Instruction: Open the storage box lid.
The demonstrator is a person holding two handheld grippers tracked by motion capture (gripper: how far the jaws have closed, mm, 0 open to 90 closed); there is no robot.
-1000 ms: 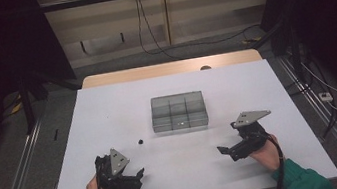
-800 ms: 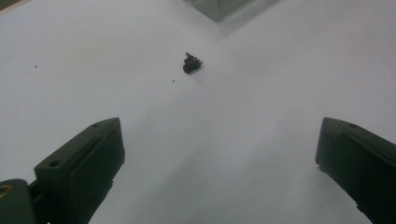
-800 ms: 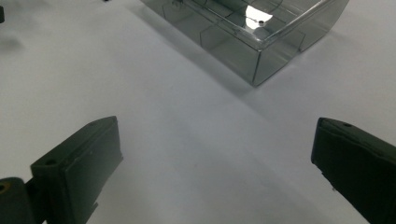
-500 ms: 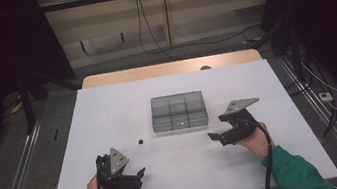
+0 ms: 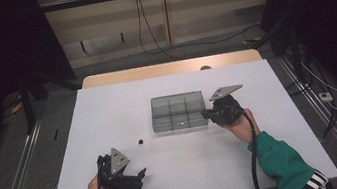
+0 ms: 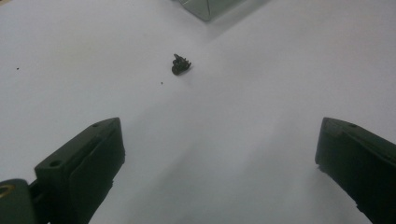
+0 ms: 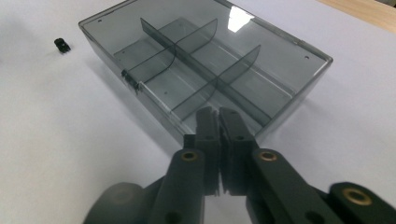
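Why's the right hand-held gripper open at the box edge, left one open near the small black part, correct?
Not quite: the right hand-held gripper is shut, jaws together with nothing between, as the right gripper view shows. It is at the box edge, and the left hand-held gripper is open near the small black part.

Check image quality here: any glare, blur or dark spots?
Right gripper view: white glare on the clear box lid's far corner, jaws soft up close. Left gripper view: small black part fairly sharp, jaws blurred. High view: table evenly lit, surroundings very dark.

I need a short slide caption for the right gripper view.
Shut right tongs poised at the near wall of the lidded smoky divider box.
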